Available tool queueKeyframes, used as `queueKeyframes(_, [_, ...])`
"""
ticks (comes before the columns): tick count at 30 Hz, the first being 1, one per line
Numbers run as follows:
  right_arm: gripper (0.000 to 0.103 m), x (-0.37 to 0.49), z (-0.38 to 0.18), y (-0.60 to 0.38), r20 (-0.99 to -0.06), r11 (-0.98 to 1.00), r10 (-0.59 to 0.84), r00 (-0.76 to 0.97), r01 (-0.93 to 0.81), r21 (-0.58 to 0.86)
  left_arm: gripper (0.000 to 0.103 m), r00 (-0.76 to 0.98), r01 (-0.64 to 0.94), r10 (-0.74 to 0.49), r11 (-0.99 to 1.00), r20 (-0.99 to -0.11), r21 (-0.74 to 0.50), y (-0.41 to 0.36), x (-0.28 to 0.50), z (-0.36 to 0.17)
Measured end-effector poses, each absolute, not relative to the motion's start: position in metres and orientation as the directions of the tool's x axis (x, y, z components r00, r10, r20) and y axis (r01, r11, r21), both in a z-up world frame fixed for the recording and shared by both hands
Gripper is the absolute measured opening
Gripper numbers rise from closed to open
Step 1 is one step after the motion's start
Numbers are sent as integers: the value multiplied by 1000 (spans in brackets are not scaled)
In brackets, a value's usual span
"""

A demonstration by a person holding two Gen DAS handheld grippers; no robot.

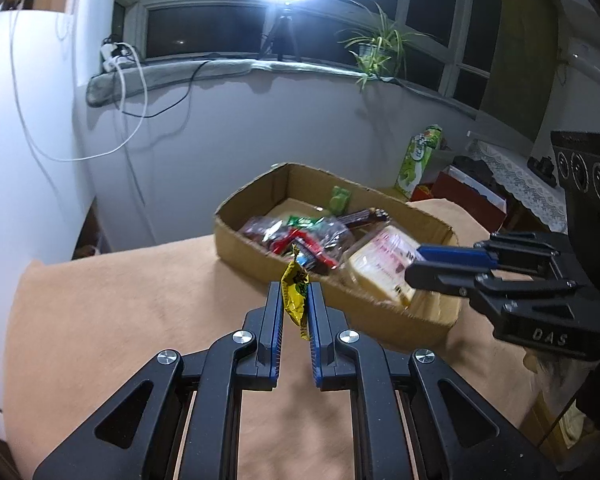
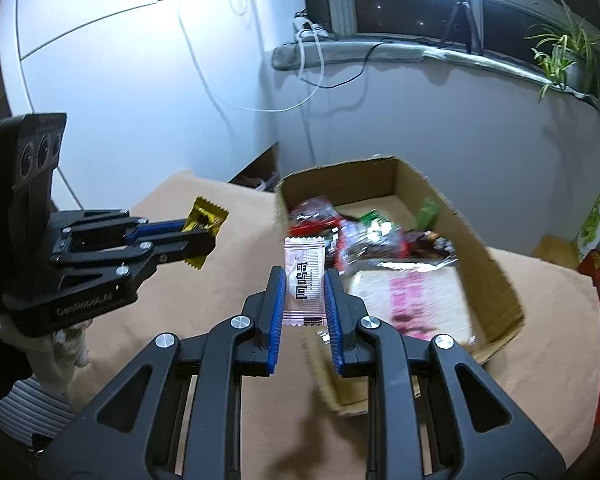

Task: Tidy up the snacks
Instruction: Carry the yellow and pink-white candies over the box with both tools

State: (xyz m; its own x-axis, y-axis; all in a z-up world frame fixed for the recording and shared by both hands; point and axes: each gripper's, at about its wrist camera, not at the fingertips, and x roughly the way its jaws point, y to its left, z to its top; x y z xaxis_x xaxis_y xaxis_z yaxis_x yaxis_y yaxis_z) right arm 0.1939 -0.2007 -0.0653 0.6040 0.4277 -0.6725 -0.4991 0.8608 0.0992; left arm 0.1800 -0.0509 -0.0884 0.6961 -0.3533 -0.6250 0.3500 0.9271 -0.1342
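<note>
I am looking at an open cardboard box (image 1: 236, 232) sitting on the tan-covered table (image 1: 100, 320), and it is holding a loose pile: red and clear crinkly wrappers (image 1: 300, 236), a small green packet (image 1: 339, 199) leaning near the far wall, a dark bar (image 1: 364, 216), and a large flat pack with pink print (image 1: 384, 268) lying at the near end. My left gripper (image 1: 296, 304) is pinching a yellow candy wrapper (image 1: 296, 296) edge-on between its blue pads, just short of the box's near wall. My right gripper (image 2: 305, 300) is clamping a pale pink sachet with black print (image 2: 305, 276) upright, hanging over the box's near corner. In the left view I am seeing the right gripper from the side only, and the sachet is hidden there. The box's contents are blurring in the right view, so I cannot read any labels. A green carton (image 1: 418, 160) is standing beyond the table.
</note>
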Motion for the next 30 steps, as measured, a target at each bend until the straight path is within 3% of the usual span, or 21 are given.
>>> queueKeyframes(15, [20, 254, -47, -214, -670, 880, 395, 629, -469, 78, 10, 677, 348, -385, 918, -628, -187, -68, 229, -74])
queueKeyframes(30, [20, 301, -66, -221, -715, 891, 373, 591, -443, 99, 10, 671, 328, -357, 929, -650, -172, -88, 272, -78])
